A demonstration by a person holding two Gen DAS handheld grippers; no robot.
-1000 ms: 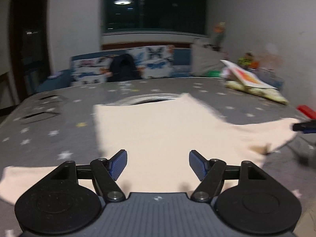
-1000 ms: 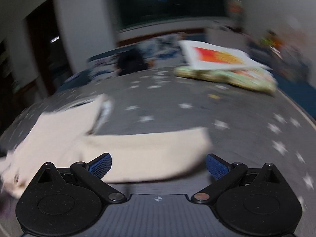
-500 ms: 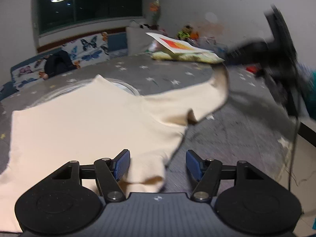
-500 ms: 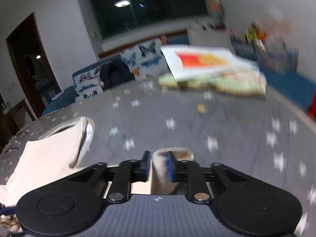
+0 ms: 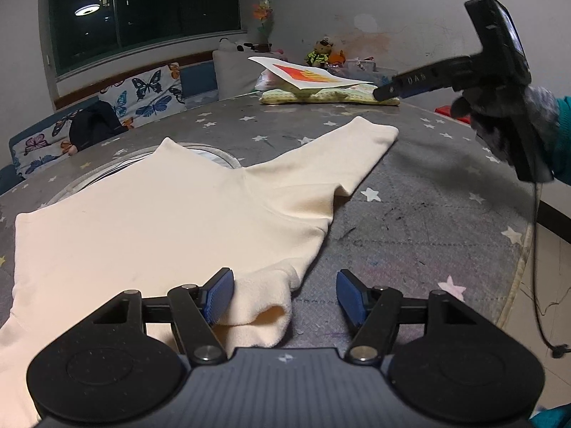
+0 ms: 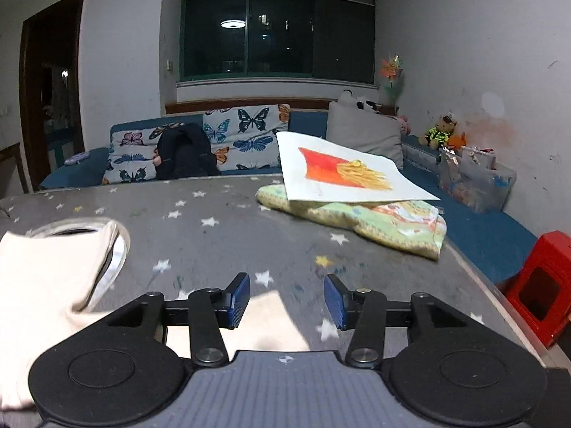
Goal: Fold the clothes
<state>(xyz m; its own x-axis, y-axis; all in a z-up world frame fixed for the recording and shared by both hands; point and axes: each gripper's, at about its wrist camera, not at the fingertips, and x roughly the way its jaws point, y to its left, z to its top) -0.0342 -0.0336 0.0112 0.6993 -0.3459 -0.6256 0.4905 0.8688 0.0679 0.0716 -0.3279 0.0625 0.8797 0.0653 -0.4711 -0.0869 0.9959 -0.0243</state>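
A cream long-sleeved top (image 5: 160, 221) lies spread on the grey star-patterned table (image 5: 428, 221). Its right sleeve (image 5: 339, 153) stretches flat toward the far right. My left gripper (image 5: 284, 294) is open over the top's near right hem corner, the left finger touching the cloth. My right gripper (image 6: 286, 297) is open and empty above the sleeve's cuff end (image 6: 271, 317). In the left wrist view the right gripper (image 5: 389, 91) hangs above the table, held by a gloved hand. The top also shows in the right wrist view (image 6: 46, 274).
A folded green patterned cloth (image 6: 389, 224) with a picture sheet (image 6: 342, 174) on it lies at the table's far right. A butterfly-print sofa (image 6: 232, 142) runs behind the table. A red stool (image 6: 542, 285) stands off the right edge. A cable (image 5: 535, 285) hangs from the right gripper.
My right gripper, shut on the sleeve cuff half a second ago, has opened and lifted off; the sleeve now lies flat. My left gripper has opened wider over the hem corner.
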